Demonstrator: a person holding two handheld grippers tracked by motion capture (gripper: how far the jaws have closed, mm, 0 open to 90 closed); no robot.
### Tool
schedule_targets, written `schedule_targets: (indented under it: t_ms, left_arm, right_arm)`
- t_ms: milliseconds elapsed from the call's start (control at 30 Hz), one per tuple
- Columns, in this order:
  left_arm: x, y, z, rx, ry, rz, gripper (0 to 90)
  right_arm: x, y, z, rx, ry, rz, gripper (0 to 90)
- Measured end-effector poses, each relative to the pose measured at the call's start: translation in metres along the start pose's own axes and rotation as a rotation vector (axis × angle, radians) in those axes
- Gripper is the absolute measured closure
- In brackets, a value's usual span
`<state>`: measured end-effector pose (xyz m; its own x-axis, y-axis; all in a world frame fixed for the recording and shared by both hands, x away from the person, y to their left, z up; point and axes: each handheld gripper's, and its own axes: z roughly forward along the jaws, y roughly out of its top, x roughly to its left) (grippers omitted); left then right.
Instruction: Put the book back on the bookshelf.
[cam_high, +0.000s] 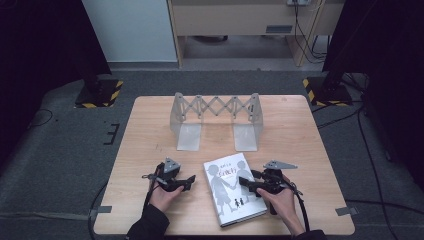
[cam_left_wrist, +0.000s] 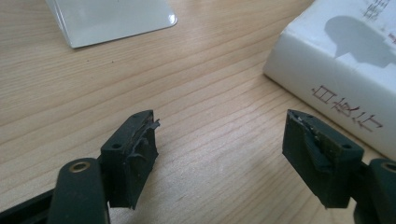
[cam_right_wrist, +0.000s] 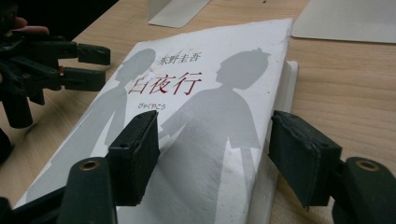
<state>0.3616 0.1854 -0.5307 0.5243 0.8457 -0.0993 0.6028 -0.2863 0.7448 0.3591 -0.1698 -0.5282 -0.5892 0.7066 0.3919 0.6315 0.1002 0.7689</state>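
**Book flat on the table, rack unfilled**

From the high view we judge the work barely begun: the white book (cam_high: 232, 189) lies flat on the table (cam_high: 150, 125), near the front edge, and the expanding metal rack (cam_high: 216, 119) stands well beyond it with nothing in it. We would guess the book belongs there, so lifting and standing it up is all left. Our left gripper (cam_high: 191, 181) sits just left of the book, our right gripper (cam_high: 243, 182) over its right edge.

In the left gripper view our jaws are spread wide over bare wood, grasping nothing; the book (cam_left_wrist: 341, 60) lies just to their right.

In the right gripper view our jaws also gape, straddling the book (cam_right_wrist: 196, 121) cover's right part, not yet clamped.
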Motion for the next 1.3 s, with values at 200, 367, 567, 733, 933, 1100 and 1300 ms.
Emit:
schedule_targets:
  t_ms: [200, 367, 567, 733, 933, 1100, 1300]
  left_arm:
    - [0.000, -0.002, 0.005, 0.007, 0.020, 0.029, 19.3]
    - [-0.004, -0.001, 0.007, 0.028, 0.030, 0.069, 14.7]
    - [-0.008, 0.000, 0.010, 0.047, 0.043, 0.093, 9.4]
    - [-0.007, 0.000, 0.011, 0.064, 0.053, 0.083, 3.5]
    - [-0.007, 0.000, 0.011, 0.070, 0.060, 0.077, 0.3]
    - [-0.007, 0.000, 0.012, 0.070, 0.059, 0.077, 0.2]
    - [-0.007, 0.000, 0.012, 0.070, 0.059, 0.077, 0.1]
  right_arm:
    - [0.004, 0.006, -0.007, -0.037, 0.021, -0.010, 34.5]
    - [0.006, 0.010, -0.011, -0.068, 0.030, -0.009, 34.4]
    - [0.006, 0.014, -0.014, -0.097, 0.049, 0.004, 35.7]
    - [0.005, 0.014, -0.012, -0.073, 0.044, 0.015, 34.6]
    - [0.000, 0.005, -0.007, -0.013, 0.026, 0.028, 34.9]
    - [0.000, 0.003, -0.005, -0.005, 0.029, 0.035, 32.5]
    - [0.003, 0.003, -0.002, 0.029, 0.022, 0.006, 33.0]
